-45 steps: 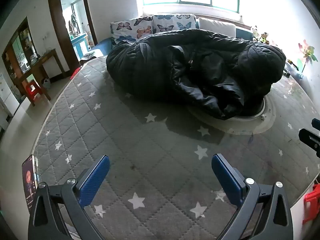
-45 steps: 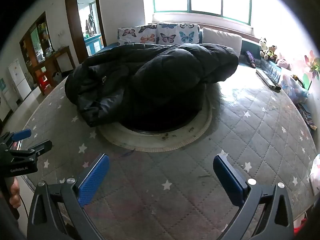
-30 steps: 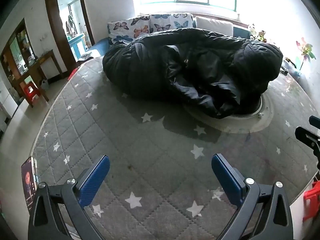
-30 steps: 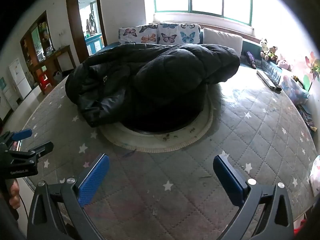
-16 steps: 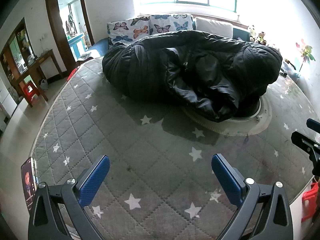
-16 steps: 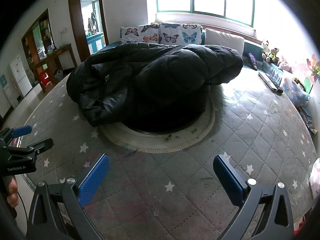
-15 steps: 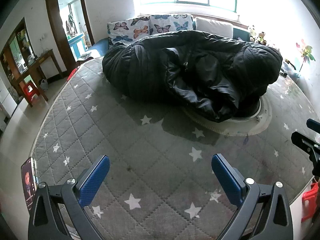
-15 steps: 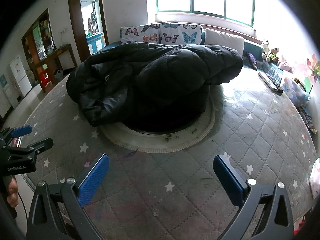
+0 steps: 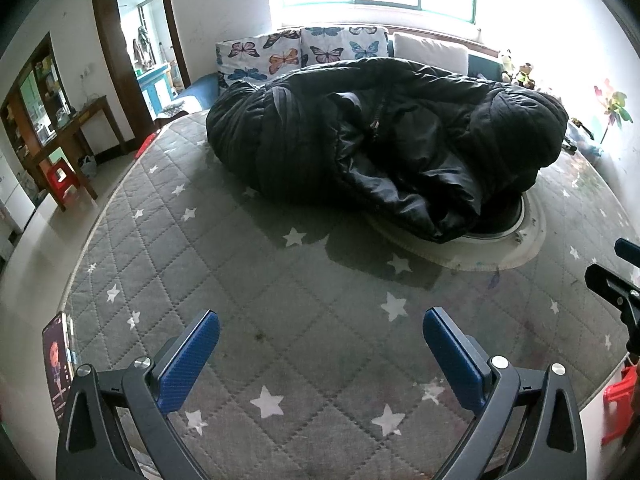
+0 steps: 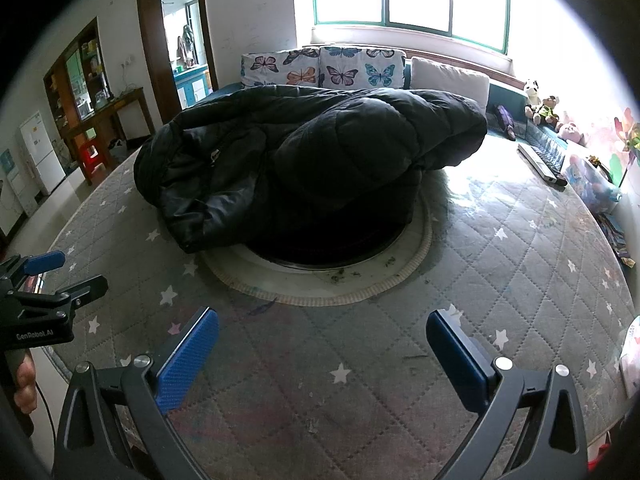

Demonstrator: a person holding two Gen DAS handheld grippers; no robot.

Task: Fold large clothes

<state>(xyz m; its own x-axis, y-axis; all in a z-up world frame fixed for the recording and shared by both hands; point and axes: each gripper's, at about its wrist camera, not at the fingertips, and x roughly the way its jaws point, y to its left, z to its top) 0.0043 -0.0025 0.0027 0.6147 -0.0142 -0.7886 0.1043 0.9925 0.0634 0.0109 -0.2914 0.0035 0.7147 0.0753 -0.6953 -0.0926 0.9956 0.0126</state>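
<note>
— Grey quilted star-print cloth covers the round surface below us, with butterfly cushions and a window behind.

— We see the black puffer coat bunched across the far middle, long axis running left to right, partly over a pale ring at the centre. Which end is the collar we cannot tell.

— Our left hand-held gripper is spread wide, holding nothing, well short of the coat.

— Our right hand-held gripper likewise gapes empty above the cloth.
</note>
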